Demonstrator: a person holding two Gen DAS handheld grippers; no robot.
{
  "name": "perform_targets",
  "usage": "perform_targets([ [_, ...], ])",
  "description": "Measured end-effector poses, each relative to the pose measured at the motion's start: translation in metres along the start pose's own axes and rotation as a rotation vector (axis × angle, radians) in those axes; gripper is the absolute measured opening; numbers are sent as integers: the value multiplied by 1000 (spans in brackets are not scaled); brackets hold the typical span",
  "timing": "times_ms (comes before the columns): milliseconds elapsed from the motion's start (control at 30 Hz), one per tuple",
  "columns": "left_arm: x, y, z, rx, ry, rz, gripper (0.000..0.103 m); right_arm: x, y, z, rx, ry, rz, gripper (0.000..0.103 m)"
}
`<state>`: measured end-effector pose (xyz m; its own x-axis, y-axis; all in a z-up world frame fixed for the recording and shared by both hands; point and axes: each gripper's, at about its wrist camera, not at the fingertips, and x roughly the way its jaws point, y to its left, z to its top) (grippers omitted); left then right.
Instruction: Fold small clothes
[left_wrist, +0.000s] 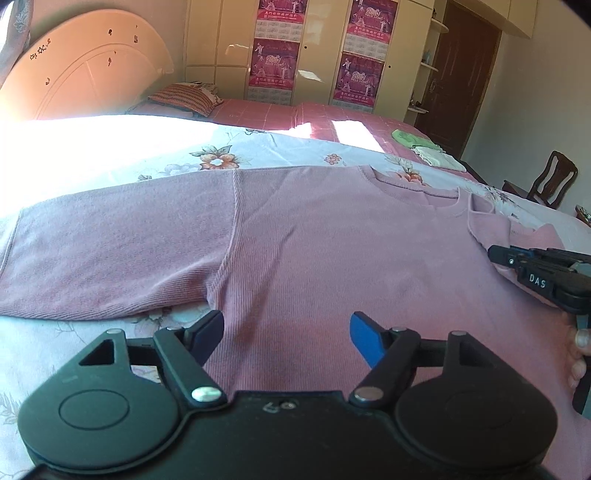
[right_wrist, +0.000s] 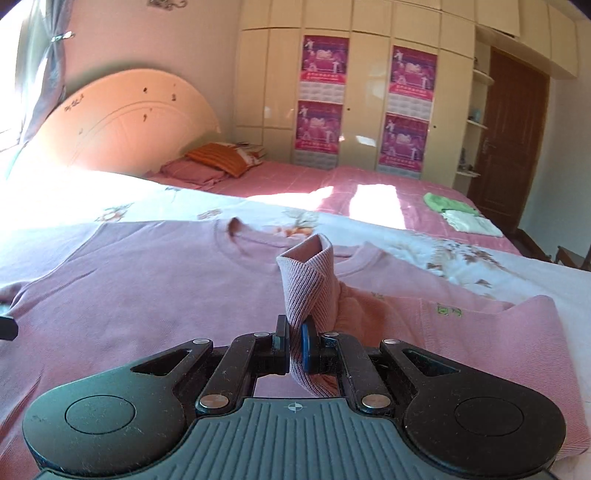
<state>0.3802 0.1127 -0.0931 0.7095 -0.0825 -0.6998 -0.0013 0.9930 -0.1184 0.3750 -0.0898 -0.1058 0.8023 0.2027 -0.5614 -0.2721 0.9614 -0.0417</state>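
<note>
- A white floral-printed bed sheet (left_wrist: 221, 158) covers the near part of the bed, washed out by sunlight on the left.
- A pink checked bedspread (right_wrist: 295, 181) covers the far part of the bed.
- A rounded cream wooden headboard (right_wrist: 125, 114) stands at the head of the bed.
- An orange striped pillow (right_wrist: 221, 157) lies on folded pink bedding near the headboard.
- A folded green cloth (right_wrist: 441, 202) touches a folded pale cloth (right_wrist: 469, 221) on the bedspread's far right.
- A cream wardrobe (right_wrist: 369, 92) carries four magenta calendar posters (right_wrist: 325, 59).
- A dark brown wooden door (right_wrist: 513, 136) stands right of the wardrobe.
- A dark wooden chair (left_wrist: 554, 177) stands beside the bed.
</note>
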Motion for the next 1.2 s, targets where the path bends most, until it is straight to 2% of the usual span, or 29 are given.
perform_targets([
  [133, 2, 3, -1, 3, 3, -11, 74, 28, 24, -6, -95, 30, 43, 5],
  [200, 5, 1, 0, 6, 6, -26, 74, 41, 30, -12, -139, 47, 26, 5],
  [233, 6, -2, 1, 8, 4, -35, 74, 40, 31, -15, -169, 34, 25, 12],
  [267, 8, -4, 3, 11, 1, -48, 74, 38, 31, -17, -185, 22, 38, 30],
  [300, 10, -8, 5, 14, -2, -60, 74, 33, 30, -18, -191, -1, 40, 40],
  [333, 12, -13, 7, 14, -5, -82, 74, 25, 27, -21, -193, -36, 24, 55],
  [400, 20, -25, 13, 10, -6, -138, 72, 16, 14, -23, -176, -50, -16, 56],
  [467, 34, -42, 20, 4, 2, -213, 70, 0, -5, -25, -99, -49, -38, 55],
  [500, 41, -52, 23, -1, 10, -251, 69, -4, -16, -27, -62, -45, -53, 53],
  [533, 50, -62, 26, -3, 19, -282, 68, -16, -28, -28, -11, -33, -80, 44],
  [567, 59, -72, 29, -1, 32, -308, 68, -23, -40, -30, 38, -25, -99, 41],
  [700, 97, -105, 36, -14, 106, -359, 68, -49, -85, -40, 175, -8, -185, 41],
  [800, 110, -120, 38, -34, 104, -361, 68, -61, -117, -46, 269, -3, -233, 41],
  [833, 112, -125, 39, -40, 98, -359, 64, -65, -127, -48, 309, -1, -254, 41],
  [867, 115, -129, 40, -44, 93, -351, 54, -68, -138, -50, 352, 1, -269, 41],
  [1000, 120, -141, 40, -25, 70, -307, 31, -75, -182, -53, 572, -7, -294, 41],
  [1067, 119, -139, 42, -18, 50, -299, 8, -84, -201, -60, 685, -16, -299, 41],
  [1200, 89, -121, 55, -20, -60, -308, 8, -93, -225, -61, 807, -36, -275, 41],
])
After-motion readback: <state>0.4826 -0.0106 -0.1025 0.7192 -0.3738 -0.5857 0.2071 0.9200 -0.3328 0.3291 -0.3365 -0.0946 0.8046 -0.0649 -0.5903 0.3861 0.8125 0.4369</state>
